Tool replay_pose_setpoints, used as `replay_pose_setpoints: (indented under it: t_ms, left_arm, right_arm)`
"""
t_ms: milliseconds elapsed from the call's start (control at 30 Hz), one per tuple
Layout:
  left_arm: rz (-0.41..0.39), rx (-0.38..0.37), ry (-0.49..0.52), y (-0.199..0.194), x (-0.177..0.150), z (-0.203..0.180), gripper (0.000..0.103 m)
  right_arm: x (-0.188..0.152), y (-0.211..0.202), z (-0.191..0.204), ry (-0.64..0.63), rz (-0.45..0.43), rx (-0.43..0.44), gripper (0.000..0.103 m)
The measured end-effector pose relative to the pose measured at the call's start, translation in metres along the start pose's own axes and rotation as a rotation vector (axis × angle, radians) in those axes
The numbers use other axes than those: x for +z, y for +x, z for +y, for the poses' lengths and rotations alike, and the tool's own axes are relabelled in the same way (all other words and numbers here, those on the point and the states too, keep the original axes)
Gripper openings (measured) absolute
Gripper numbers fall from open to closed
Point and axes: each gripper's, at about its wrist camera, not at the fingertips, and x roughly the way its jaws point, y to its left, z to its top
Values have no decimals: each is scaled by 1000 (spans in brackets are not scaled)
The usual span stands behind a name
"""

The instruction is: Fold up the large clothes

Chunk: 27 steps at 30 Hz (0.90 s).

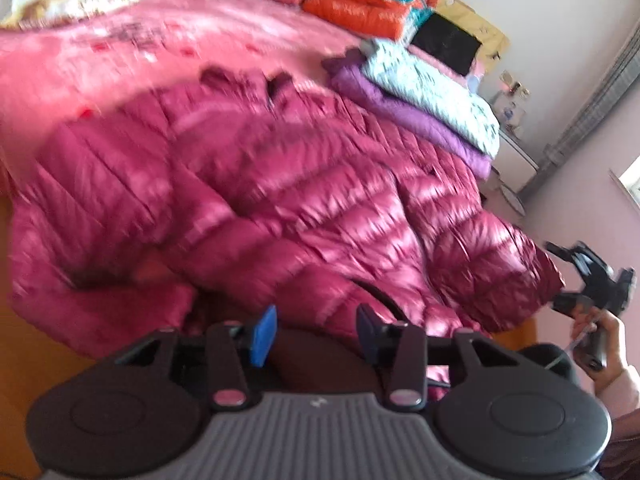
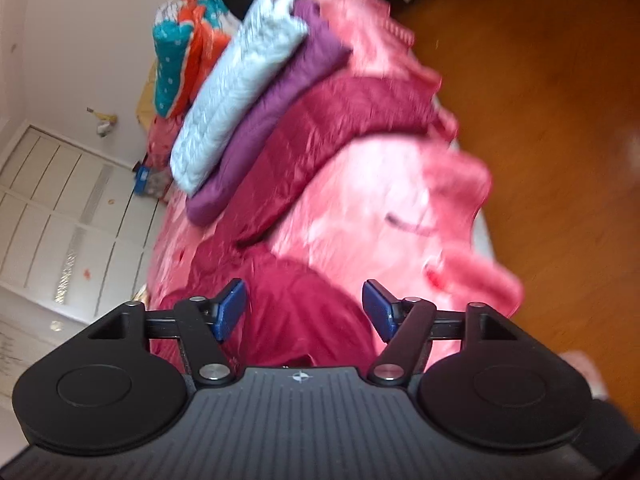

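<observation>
**Now both grippers stand apart over the jacket**

Left wrist view: the left gripper [image 1: 316, 336] has its blue pads spread, holding nothing, above the magenta puffer jacket [image 1: 256, 200] lying on the pink bed cover [image 1: 160, 48].

Right wrist view: the right gripper [image 2: 304, 312] is spread wide and empty over the same jacket [image 2: 292, 320], near the folded stack [image 2: 248, 92].

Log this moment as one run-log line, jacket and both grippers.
magenta puffer jacket: spread on bed, partly folded | left gripper: open, empty | right gripper: open, empty, above jacket
</observation>
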Motion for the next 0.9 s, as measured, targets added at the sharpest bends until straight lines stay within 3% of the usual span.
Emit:
replay_pose_setpoints:
  t_ms: [67,233,333,533,767,900]
  left_arm:
    - [-42,24,-22,-2,7,9,52]
    - [-106,124,-116,31,29,41,52]
    - [-155,220,-122,58,45,59,52]
    - [-181,388,-10,111,71,77,52]
    - [-180,443,93,155,85,79,52]
    - [-173,456,148,175,91,73,52]
  right_arm:
    - [12,-12,-10,-6,-48,-12,100]
    - [25,-14,16,-113,-136,-2,100]
    - [25,2,46,-249,-114,3,101]
    - [2,93,133,-579,1,23,101]
    - [-43,234,205,-1021,142,-21,101]
    - [-55,301,216,-1130,227,-57,101]
